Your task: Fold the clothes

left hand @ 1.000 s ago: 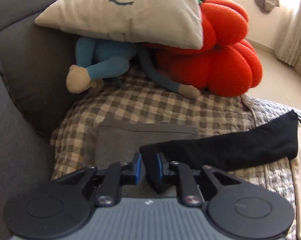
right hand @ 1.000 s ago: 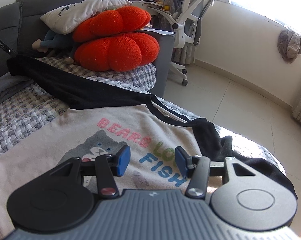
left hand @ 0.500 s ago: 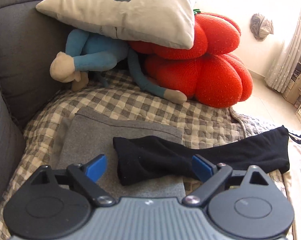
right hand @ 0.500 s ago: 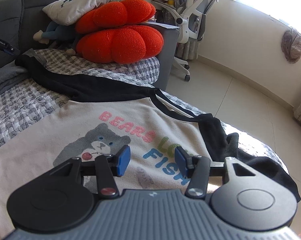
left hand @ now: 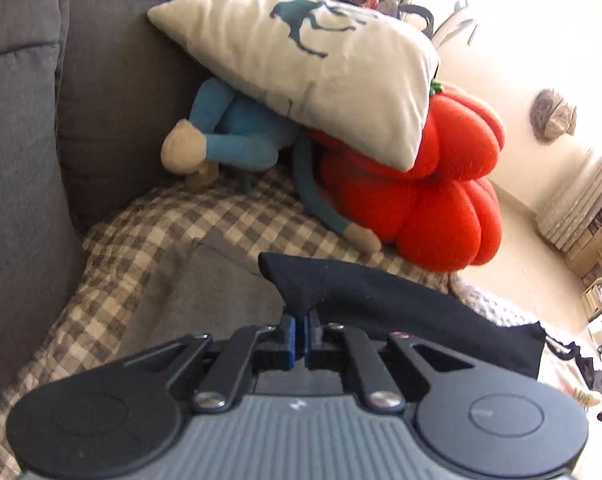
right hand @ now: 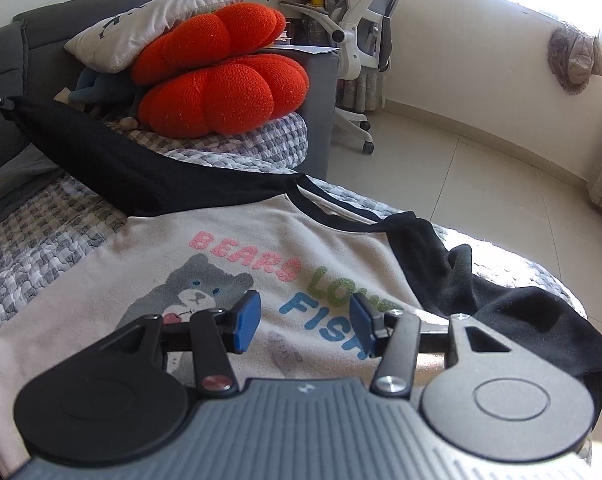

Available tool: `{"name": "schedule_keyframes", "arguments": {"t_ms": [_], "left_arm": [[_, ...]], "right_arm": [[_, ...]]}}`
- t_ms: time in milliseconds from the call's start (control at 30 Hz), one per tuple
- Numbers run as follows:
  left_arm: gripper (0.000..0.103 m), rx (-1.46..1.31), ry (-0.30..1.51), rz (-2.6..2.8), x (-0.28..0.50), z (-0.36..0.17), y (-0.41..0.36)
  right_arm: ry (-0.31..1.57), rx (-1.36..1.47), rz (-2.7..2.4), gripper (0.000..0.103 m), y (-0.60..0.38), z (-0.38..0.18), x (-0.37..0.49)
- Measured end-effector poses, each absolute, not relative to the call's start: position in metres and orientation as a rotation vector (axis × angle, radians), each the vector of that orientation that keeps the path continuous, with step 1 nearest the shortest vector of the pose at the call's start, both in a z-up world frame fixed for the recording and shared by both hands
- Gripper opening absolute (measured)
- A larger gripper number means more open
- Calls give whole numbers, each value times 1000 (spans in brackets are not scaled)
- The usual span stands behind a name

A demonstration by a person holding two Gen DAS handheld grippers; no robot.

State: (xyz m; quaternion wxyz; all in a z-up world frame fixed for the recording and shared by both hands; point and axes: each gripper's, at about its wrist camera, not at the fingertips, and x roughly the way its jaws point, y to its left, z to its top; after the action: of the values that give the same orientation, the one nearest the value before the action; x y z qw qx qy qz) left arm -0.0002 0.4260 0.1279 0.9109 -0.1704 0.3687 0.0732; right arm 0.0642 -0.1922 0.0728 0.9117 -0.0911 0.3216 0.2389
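Clamped tight, the left gripper (left hand: 300, 330) has just closed its jaws on the black sleeve (left hand: 365, 300) — pinching its cuff, angled down over the checkered sofa cover (left hand: 149, 240). Right gripper (right hand: 305, 322) hangs parted above the cream shirt (right hand: 149, 256) — nothing between its pads.

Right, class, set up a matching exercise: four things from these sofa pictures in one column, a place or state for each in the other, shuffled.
1 left gripper
2 right gripper
3 white pillow
4 folded grey garment

A open, over the shirt's print
B on the checked cover
C shut on the black sleeve
D atop the red cushions

1-C, 2-A, 3-D, 4-B
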Motion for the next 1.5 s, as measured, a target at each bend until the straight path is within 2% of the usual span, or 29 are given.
{"name": "schedule_keyframes", "arguments": {"t_ms": [100, 167, 300, 400, 467, 533, 567, 633, 733, 767, 800, 933, 1167, 1500], "left_arm": [[5, -363, 825, 193, 0, 87, 439], [11, -446, 813, 205, -6, 73, 454], [15, -454, 704, 216, -18, 90, 461], [24, -439, 678, 198, -17, 102, 456], [49, -422, 693, 192, -15, 100, 450], [62, -405, 721, 184, -13, 91, 443], [64, -405, 723, 183, -13, 84, 440], [63, -406, 728, 192, -13, 71, 435], [4, -396, 747, 204, -10, 59, 428], [4, -392, 751, 205, -9, 57, 426], [4, -391, 738, 198, -11, 61, 428], [3, -427, 690, 174, -24, 79, 442], [4, -485, 626, 182, -46, 104, 476], [6, -473, 668, 209, -23, 77, 468]], "right_arm": [[683, -134, 496, 54, -194, 75, 64], [684, -128, 500, 54, -194, 75, 62], [693, -121, 491, 54, -198, 73, 61], [714, -59, 464, 57, -205, 69, 67], [730, -4, 438, 58, -211, 66, 71], [746, 54, 407, 64, -217, 61, 73], [751, 68, 392, 67, -219, 58, 72], [767, 79, 369, 71, -223, 49, 69], [798, 72, 339, 82, -228, 30, 63], [773, 49, 352, 89, -227, 26, 58], [763, 5, 357, 103, -224, 23, 54], [730, -94, 314, 103, -217, 16, 39], [761, 36, 135, 103, -252, 18, 32], [730, -17, 94, 103, -255, 12, 9]]}}
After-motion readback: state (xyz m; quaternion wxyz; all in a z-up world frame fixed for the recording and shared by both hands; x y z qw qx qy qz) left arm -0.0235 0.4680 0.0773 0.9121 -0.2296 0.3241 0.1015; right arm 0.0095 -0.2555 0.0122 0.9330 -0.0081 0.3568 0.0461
